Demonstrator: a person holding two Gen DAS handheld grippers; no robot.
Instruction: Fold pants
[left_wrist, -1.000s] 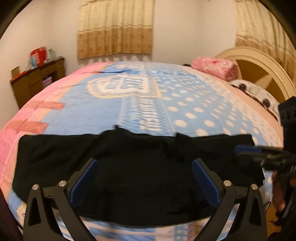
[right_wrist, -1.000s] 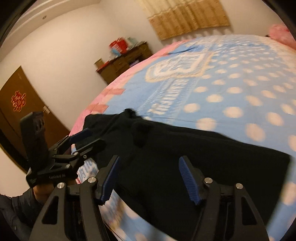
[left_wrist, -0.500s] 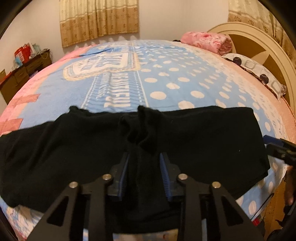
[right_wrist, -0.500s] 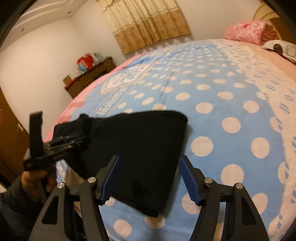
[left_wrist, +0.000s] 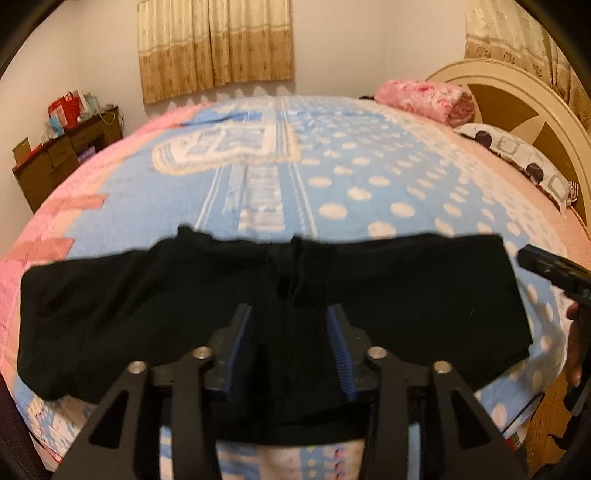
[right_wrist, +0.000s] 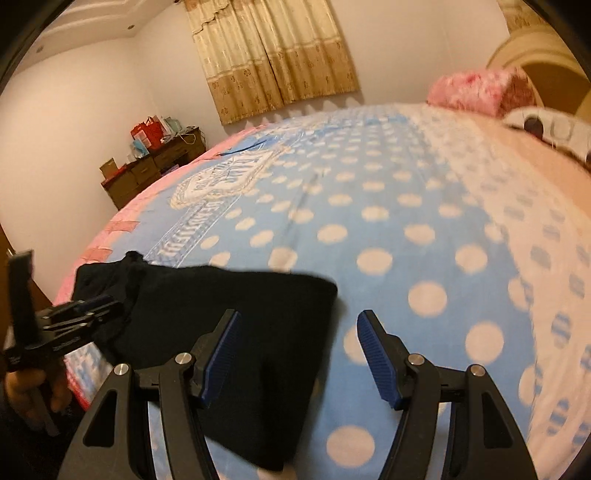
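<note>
Black pants (left_wrist: 147, 302) lie spread sideways along the near edge of the bed, legs out to left and right, with a bunched ridge at the middle. My left gripper (left_wrist: 290, 345) sits over that middle with its blue pads narrowed on either side of the fabric; I cannot tell whether they pinch it. In the right wrist view the pants (right_wrist: 236, 314) end at a square edge. My right gripper (right_wrist: 299, 354) is open and empty, straddling that right end. The left gripper (right_wrist: 88, 308) shows at the far left there, and the right gripper's tip (left_wrist: 546, 266) shows in the left view.
The bed carries a blue polka-dot blanket (left_wrist: 369, 177) with pink borders. A pink folded quilt (left_wrist: 424, 99) and a pillow (left_wrist: 517, 162) lie by the headboard (left_wrist: 517, 92). A wooden dresser (left_wrist: 55, 155) stands at the left wall under curtains (left_wrist: 214, 44).
My left gripper went from wide open to narrowed over the middle of the pants, then widened slightly. My right gripper swung right to the pants' right end and stayed open.
</note>
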